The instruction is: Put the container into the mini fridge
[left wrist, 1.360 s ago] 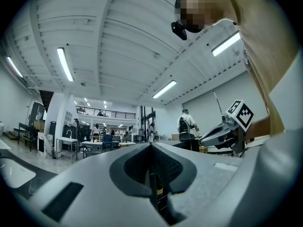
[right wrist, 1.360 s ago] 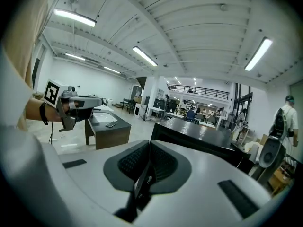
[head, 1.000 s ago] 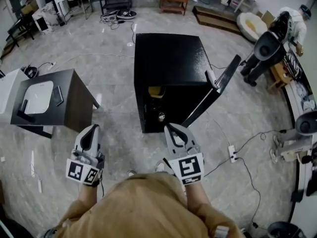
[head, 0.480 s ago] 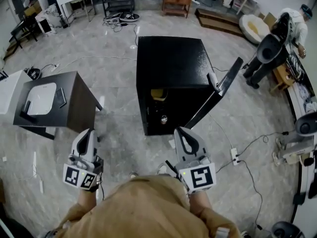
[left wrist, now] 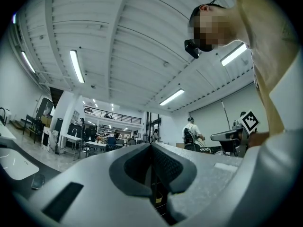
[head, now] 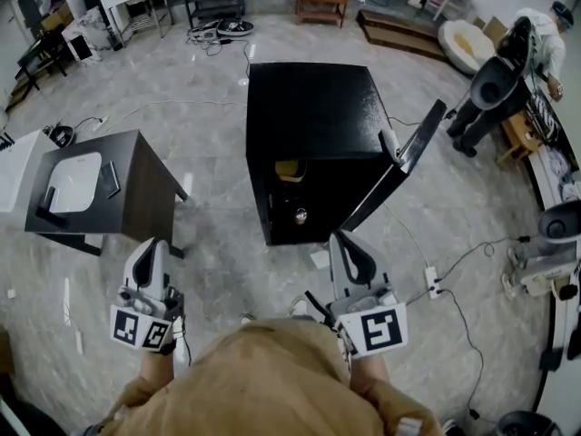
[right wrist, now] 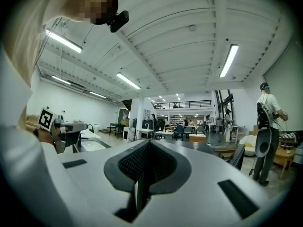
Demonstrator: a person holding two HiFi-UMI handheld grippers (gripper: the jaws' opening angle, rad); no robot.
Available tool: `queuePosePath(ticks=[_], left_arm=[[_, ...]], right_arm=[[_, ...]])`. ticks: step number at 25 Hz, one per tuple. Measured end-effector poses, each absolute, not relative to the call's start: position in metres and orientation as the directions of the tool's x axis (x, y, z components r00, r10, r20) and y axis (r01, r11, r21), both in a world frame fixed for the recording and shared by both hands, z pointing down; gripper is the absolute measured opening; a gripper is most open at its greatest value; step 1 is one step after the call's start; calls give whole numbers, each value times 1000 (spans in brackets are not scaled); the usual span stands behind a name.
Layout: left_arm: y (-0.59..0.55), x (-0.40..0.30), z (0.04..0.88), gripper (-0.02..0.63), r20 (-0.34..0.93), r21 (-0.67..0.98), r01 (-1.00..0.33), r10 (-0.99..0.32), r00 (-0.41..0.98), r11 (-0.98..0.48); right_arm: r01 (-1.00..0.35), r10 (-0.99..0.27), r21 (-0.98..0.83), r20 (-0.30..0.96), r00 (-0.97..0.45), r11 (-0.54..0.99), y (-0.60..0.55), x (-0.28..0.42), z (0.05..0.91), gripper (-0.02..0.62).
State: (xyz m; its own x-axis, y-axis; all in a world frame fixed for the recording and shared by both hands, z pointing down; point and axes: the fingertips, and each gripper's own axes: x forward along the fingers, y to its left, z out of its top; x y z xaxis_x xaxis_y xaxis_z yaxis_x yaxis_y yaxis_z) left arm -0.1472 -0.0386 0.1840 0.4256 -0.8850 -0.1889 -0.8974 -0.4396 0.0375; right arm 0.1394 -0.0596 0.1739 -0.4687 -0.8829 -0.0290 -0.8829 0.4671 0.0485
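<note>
left gripper point(head: 151, 247): jaws pressed together, empty, near the torso
right gripper point(head: 349, 242): jaws together too, nothing between them
yellowish container point(head: 289, 169): seemingly on the upper shelf inside the black box-shaped mini fridge point(head: 313, 107)
next, likely: swing its open black door point(head: 401, 163) shut from the outer edge, slowly, until it seals

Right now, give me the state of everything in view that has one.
Mini fridge, standing open.
Fridge door, swung wide to the right.
Yellow container, inside the fridge, up high.
Left gripper, fingers shut, empty.
Right gripper, fingers shut, empty.
</note>
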Motion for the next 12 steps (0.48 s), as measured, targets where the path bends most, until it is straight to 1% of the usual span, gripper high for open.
queuePosePath(ticks=[12], left_arm=[[-53, -138, 185, 0, -182, 28, -893, -881, 436, -448]], right_arm=[[-888, -886, 48, -47, -460, 458, -73, 147, 168, 2]])
